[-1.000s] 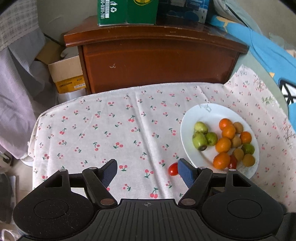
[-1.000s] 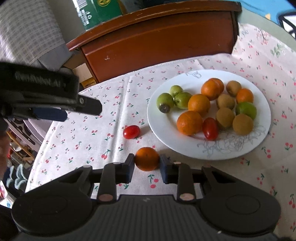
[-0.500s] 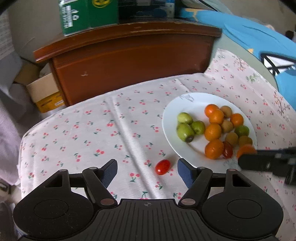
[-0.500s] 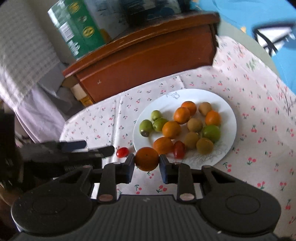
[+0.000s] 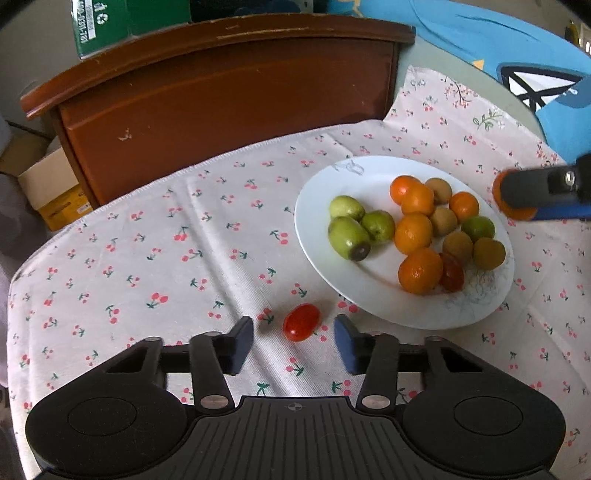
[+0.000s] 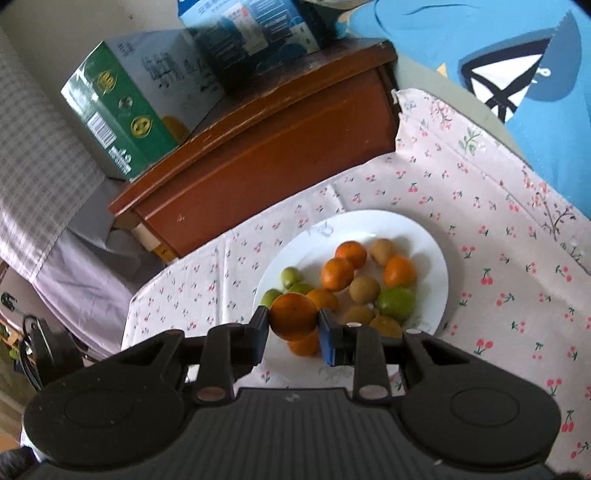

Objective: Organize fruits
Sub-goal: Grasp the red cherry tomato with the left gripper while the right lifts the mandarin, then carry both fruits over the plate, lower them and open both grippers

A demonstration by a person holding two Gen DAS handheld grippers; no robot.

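Note:
A red cherry tomato [image 5: 301, 321] lies on the cherry-print cloth between the fingers of my left gripper [image 5: 294, 338]. Its jaws are closing, and a gap shows on both sides of the tomato. To the right stands a white plate [image 5: 369, 291] heaped with oranges, green fruits, brown kiwis and one tomato. My right gripper [image 6: 293, 320] is shut on an orange [image 6: 293, 315] and holds it in the air above the plate's [image 6: 428, 240] near side. In the left wrist view that orange [image 5: 513, 212] shows at the far right behind the right gripper's dark finger.
A brown wooden cabinet [image 5: 229, 107] stands behind the table with a green carton [image 6: 118, 110] and a blue carton [image 6: 251, 33] on top. Blue fabric [image 5: 517, 55] lies at the back right. A cardboard box [image 5: 48, 188] sits on the floor at left.
My left gripper came down over the cherry tomato and its jaws narrowed around it. The right gripper lifted the orange off the cloth and carried it up over the plate.

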